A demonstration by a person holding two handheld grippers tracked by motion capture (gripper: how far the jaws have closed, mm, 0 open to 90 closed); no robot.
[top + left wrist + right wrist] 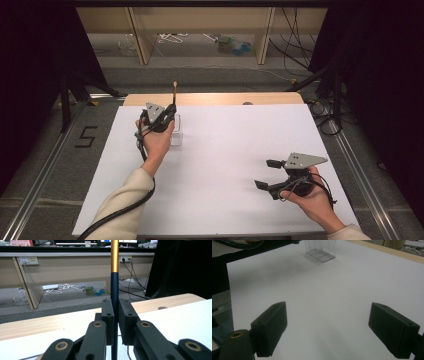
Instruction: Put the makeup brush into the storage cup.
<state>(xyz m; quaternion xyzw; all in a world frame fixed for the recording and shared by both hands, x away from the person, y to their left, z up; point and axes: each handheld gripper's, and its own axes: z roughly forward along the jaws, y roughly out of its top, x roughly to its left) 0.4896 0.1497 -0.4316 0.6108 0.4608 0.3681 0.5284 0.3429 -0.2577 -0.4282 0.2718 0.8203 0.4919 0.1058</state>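
A slim pen [114, 265], dark blue below and gold above, stands upright between the jaws of my left gripper [115, 308], which is shut on it. From above, the left gripper [171, 109] sits at the back left of the white sheet, and the pen [174, 90] rises from it. A small clear plastic box [176, 134] stands on the sheet right beside and under that gripper. The box [320, 251] also appears far ahead in the right gripper view. My right gripper [265, 174] rests low at the front right, jaws wide open over bare sheet [328, 325], holding nothing.
The white sheet [225, 150] covers a wooden table whose bare edge [225, 98] runs along the back. Beyond it lie grey floor, wooden shelf legs, cables and scattered clutter [232, 45]. Black curtains and stands flank both sides.
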